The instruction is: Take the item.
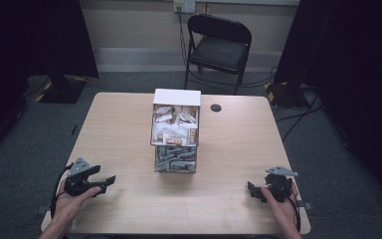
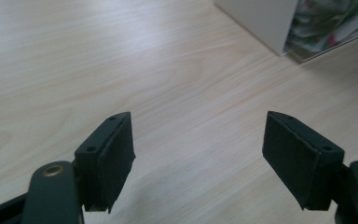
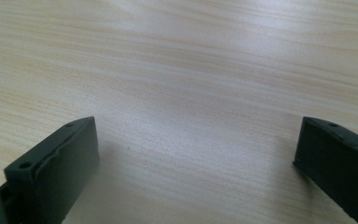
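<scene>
1. The left gripper (image 1: 110,182) sits at about 7 o'clock on the pale wooden worktop (image 1: 238,149), held in the person's left hand (image 1: 68,203). In the left gripper view its black jaws stand well apart with bare wood between them; it holds nothing.
2. The clear, two-tier box with a white lid, packed with sachets above and grey packets below, (image 1: 175,130) stands at the centre of the worktop. From the left gripper it lies toward 1 o'clock, well apart; its corner (image 2: 279,23) shows at upper right in the left gripper view.
3. The box's long axis runs from 12 to 6 o'clock, its open face looking toward the person.
4. The right gripper (image 1: 254,191) rests at about 5 o'clock, jaws spread wide and empty over bare wood. The box lies toward 11 o'clock from it.
5. Judging by the gaps, the left gripper looks slightly nearer the box.
</scene>
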A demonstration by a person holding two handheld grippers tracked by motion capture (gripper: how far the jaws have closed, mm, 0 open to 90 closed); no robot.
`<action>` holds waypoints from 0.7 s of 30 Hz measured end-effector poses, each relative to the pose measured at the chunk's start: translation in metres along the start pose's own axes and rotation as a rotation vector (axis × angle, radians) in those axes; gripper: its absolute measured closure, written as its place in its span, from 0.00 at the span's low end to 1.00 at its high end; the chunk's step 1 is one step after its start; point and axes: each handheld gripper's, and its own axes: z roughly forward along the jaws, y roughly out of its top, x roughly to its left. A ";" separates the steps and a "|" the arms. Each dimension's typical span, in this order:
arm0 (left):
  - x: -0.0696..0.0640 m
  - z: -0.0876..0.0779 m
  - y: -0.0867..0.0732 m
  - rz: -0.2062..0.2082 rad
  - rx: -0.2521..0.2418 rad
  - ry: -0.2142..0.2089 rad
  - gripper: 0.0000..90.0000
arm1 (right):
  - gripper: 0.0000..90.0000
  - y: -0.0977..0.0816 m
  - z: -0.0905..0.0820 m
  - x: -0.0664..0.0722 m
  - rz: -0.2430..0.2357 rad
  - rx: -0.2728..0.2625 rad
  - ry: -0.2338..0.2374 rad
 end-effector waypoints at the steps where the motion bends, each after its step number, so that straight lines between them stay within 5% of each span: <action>1: 0.000 0.000 0.000 0.000 0.000 0.000 0.27 | 0.00 0.000 0.000 0.000 0.000 0.000 0.000; 10: -0.017 -0.004 0.014 0.035 -0.022 -0.066 0.27 | 0.00 0.000 0.000 0.000 0.000 0.000 0.000; 17: -0.026 -0.004 0.020 0.024 -0.027 -0.113 0.27 | 0.00 0.000 0.000 0.000 -0.005 -0.001 0.005; 21: -0.033 -0.005 0.025 0.057 -0.033 -0.126 0.28 | 0.00 0.000 0.000 -0.001 -0.008 -0.001 0.007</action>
